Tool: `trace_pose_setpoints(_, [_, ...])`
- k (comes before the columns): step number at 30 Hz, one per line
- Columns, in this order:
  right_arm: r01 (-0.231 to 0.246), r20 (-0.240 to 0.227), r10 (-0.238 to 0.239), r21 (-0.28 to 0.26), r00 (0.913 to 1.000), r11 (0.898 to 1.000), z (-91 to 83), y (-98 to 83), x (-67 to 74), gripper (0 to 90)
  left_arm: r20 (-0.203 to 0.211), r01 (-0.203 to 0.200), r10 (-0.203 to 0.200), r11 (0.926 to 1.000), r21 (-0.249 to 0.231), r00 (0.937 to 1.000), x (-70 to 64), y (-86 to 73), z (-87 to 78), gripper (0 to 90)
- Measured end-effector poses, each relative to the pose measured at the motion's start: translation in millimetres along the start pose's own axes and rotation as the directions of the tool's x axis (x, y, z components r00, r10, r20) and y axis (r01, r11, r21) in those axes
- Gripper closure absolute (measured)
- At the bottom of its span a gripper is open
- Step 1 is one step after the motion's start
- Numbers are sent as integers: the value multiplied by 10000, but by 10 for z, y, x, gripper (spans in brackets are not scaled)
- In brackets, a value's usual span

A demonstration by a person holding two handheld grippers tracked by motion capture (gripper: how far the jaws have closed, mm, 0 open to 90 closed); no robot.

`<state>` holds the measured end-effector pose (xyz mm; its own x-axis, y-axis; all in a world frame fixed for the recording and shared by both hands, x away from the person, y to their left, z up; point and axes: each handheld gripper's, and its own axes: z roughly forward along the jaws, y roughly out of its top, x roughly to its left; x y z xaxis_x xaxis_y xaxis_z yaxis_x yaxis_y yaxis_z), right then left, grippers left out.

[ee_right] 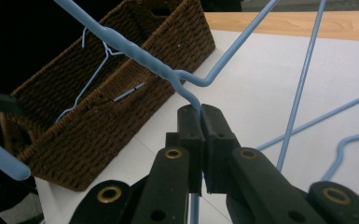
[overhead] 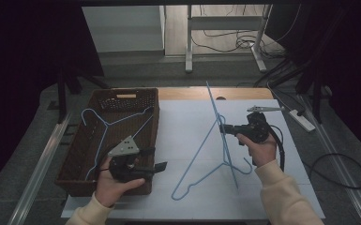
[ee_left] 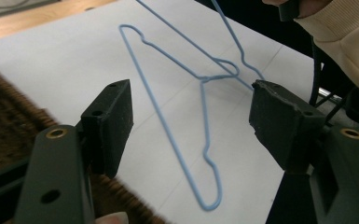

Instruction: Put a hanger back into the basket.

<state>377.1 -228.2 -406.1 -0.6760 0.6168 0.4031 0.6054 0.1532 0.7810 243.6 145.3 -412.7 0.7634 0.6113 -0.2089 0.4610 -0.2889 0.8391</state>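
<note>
Right gripper [overhead: 226, 129] clamped the upright blue wire hanger [overhead: 215, 112] at table centre. Left gripper [overhead: 154, 158] open, empty, at 8 o'clock beside the wicker basket [overhead: 75, 154]. Mid-transfer; next likely basket drop.

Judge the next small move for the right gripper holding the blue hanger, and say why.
Probably carry it left toward the wicker basket. The right gripper is shut on the tilted blue hanger, one hanger in the basket already lies there, and the left gripper hangs open beside it.
</note>
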Motion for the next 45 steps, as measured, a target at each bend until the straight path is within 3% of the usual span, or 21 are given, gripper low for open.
trace_pose_setpoints(8, [-35,84,39,-549,10000,9985,32,-43,128,882,541,660,-669,9976,184,9963,-79,141,312,315])
trace_pose_setpoints(20, [-289,-106,282,-746,9995,9968,64,-141,181,882,1171,521,-583,9971,554,9914,-288,294,803,318])
trace_pose_setpoints(24, [-344,-173,331,-819,9993,9960,65,-163,194,882,1515,722,-814,9953,651,9851,-320,317,994,324])
trace_pose_setpoints(32, [-480,-331,449,-1000,9984,9938,62,-200,209,881,1394,931,-1016,9934,667,9850,-341,340,1318,357])
trace_pose_setpoints(40, [-540,-307,504,-1342,9983,9895,32,-215,255,881,1349,1293,-1391,9884,792,9811,-322,341,1668,457])
trace_pose_setpoints(42, [-580,-294,545,-1371,9981,9889,31,-223,257,881,1408,1290,-1407,9876,890,9800,-320,333,1720,499])
trace_pose_setpoints(43, [-610,-280,576,-1420,9979,9880,38,-235,258,882,1481,1266,-1399,9874,954,9790,-315,326,1746,568])
trace_pose_setpoints(45, [-616,-286,581,-1425,9979,9879,41,-238,260,881,1570,1311,-1462,9860,1028,9767,-305,320,1770,589])
